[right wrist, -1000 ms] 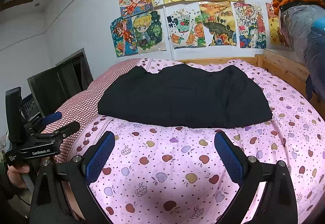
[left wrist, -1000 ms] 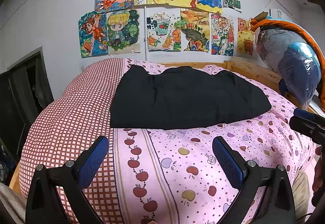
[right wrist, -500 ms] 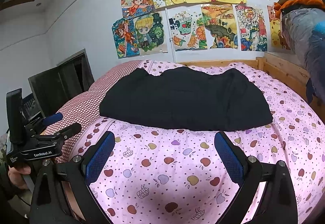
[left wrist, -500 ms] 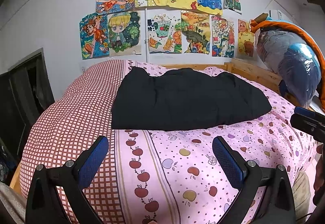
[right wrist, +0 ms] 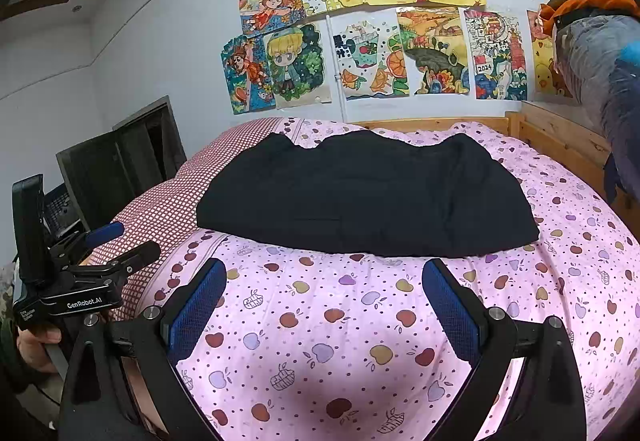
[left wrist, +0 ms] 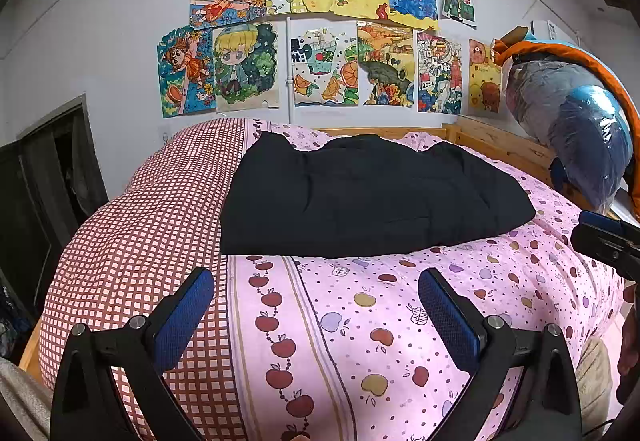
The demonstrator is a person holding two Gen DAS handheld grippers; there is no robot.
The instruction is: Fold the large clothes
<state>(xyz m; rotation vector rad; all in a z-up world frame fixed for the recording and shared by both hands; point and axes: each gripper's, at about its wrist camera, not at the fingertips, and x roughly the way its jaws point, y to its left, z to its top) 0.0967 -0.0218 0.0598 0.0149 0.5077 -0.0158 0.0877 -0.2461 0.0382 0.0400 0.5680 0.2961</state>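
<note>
A black garment point(left wrist: 372, 197) point(right wrist: 368, 197) lies folded into a wide flat bundle on the far half of the bed. My left gripper point(left wrist: 316, 297) is open over the near edge of the pink apple-print cover point(left wrist: 384, 313), short of the garment's near-left corner. My right gripper point(right wrist: 324, 293) is also open and holds nothing; it hovers over the cover point(right wrist: 320, 341) in front of the garment's near edge. The right wrist view shows the left gripper point(right wrist: 116, 241) from the side at far left, held by a hand point(right wrist: 34, 341).
A red-checked part of the bedding point(left wrist: 148, 225) fills the bed's left side. A wooden bed frame point(right wrist: 560, 137) runs along the right and back. Plastic-wrapped bundles point(left wrist: 572, 121) hang at right. Drawings point(left wrist: 328, 33) cover the wall. A dark cabinet point(right wrist: 120, 161) stands left.
Both views have shifted slightly, so the garment sits a little lower and nearer in the frames. Both grippers stay open; the garment has not moved on the bed.
</note>
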